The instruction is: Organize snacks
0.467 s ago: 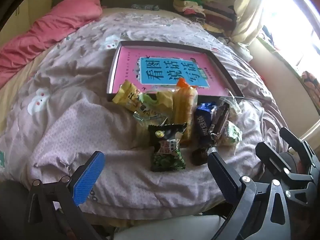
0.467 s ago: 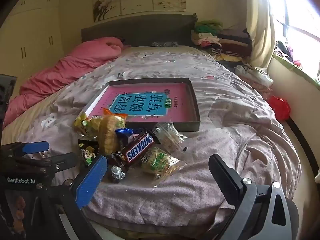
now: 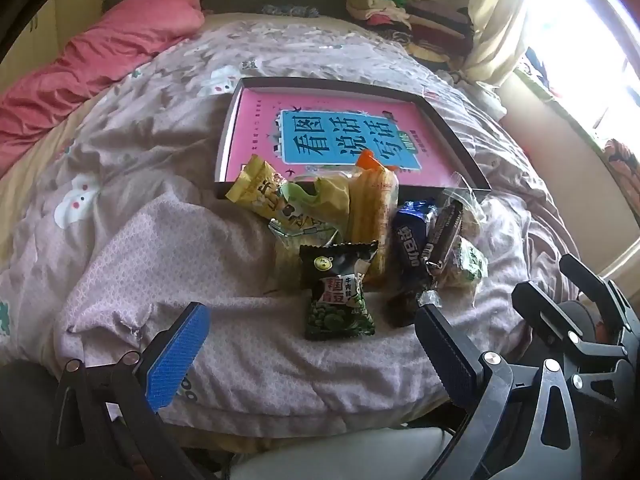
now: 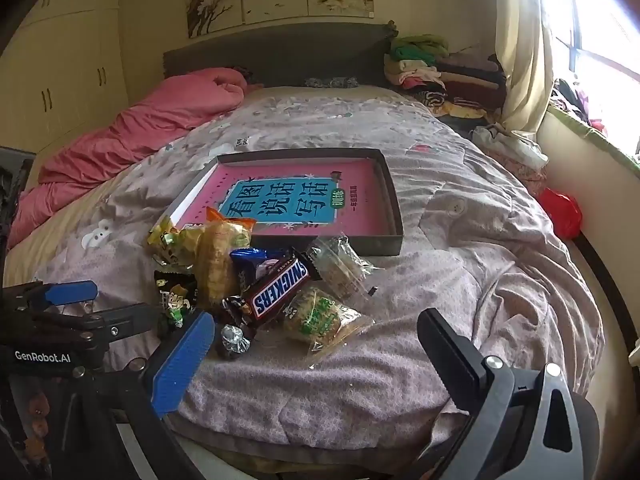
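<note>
Both grippers idle at the foot of the bed, jaws spread wide, nothing between the pads: left gripper (image 3: 312,360) at 6 o'clock in its own view, aimed over the snack pile; right gripper (image 4: 316,364) likewise, angled down at the same pile. Looks like a pre-grasp standoff, open wide so either can drop onto a packet. Snacks sit bunched in one heap on the lilac patterned quilt (image 4: 460,280), touching the near wall of the shallow dark cardboard box tray (image 4: 394,200), which holds a pink book with a blue title panel (image 4: 288,200) lying flat as its floor. Likely destination, so the heap is staged right at its 6 o'clock edge. Items: black-and-green crimped pea packet (image 3: 338,292) nearest the left gripper, lying apart at the front; brown Snickers bar (image 4: 280,290) tilted across the middle; clear-wrapped green-label cake (image 4: 320,316) at 5 o'clock of the bar, overlapped by it; small silver foil-wrapped chocolate (image 4: 232,340) just beside the right gripper's blue pad; orange-topped clear pack of yellow wafers (image 3: 372,208) leaning on the tray wall; yellow crinkled bags (image 3: 272,200) at 10 o'clock of the heap; dark blue wrapper (image 3: 410,236) wedged mid-pile. All soft film, slippery and overlapping, so I'd take the outliers first. Nothing in the tray yet.
</note>
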A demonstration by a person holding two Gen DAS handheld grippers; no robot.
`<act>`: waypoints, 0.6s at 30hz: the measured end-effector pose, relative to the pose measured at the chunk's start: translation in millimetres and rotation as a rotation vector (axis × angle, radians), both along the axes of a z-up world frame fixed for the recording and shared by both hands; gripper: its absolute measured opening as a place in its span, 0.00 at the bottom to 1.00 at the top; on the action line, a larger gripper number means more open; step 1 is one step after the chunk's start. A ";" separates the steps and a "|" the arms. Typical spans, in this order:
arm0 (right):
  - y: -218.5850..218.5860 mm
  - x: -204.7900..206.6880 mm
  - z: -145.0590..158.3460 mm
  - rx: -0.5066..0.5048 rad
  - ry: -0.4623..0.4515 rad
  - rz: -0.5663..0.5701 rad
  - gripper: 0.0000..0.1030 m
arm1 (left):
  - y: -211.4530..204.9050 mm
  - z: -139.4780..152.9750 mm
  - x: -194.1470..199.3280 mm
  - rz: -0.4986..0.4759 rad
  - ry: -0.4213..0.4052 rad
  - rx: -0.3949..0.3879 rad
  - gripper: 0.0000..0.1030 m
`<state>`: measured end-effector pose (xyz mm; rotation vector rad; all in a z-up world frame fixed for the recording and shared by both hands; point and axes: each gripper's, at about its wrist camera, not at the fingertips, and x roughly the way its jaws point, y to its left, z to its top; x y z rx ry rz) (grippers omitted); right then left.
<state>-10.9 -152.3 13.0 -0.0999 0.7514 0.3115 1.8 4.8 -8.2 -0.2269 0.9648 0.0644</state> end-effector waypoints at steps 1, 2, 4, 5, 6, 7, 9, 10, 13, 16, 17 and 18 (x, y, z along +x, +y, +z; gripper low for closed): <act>-1.2 2.0 -0.1 0.002 0.006 -0.005 0.99 | -0.4 0.3 0.0 -0.002 -0.001 0.003 0.99; -2.0 2.3 -0.7 0.003 0.007 -0.008 0.99 | -0.5 0.5 -0.6 -0.003 -0.003 0.005 0.99; -3.0 2.9 -1.0 0.004 0.010 -0.011 0.99 | -1.0 1.2 -0.5 -0.006 -0.006 0.008 0.99; -3.3 3.0 -1.5 0.003 0.011 -0.011 0.99 | -1.1 1.5 -0.6 -0.007 -0.006 0.010 0.99; -3.0 3.0 -0.9 0.002 0.012 -0.011 0.99 | -1.3 1.8 -0.8 -0.008 -0.007 0.011 0.99; -2.8 2.9 -0.5 0.002 0.012 -0.011 0.99 | -1.2 1.9 -0.5 -0.007 -0.008 0.010 0.99; -3.4 2.9 -0.8 0.001 0.012 -0.009 0.99 | -2.3 2.5 -0.3 -0.007 -0.009 0.011 0.99; -3.1 3.0 -0.7 0.002 0.012 -0.011 0.99 | -2.4 2.9 -0.5 -0.008 -0.011 0.012 0.99; -2.6 3.0 -0.7 0.001 0.012 -0.013 0.99 | -2.9 3.6 -0.5 -0.012 -0.014 0.014 0.99; -2.7 3.0 -0.8 0.001 0.012 -0.012 0.99 | -3.4 4.3 -0.5 -0.014 -0.016 0.019 0.99; -2.6 3.0 -0.8 0.001 0.012 -0.012 0.99 | -3.3 4.6 -0.5 -0.015 -0.017 0.019 0.99; -2.6 3.1 -1.0 0.001 0.012 -0.011 0.99 | -3.5 4.7 -0.5 -0.016 -0.018 0.019 0.99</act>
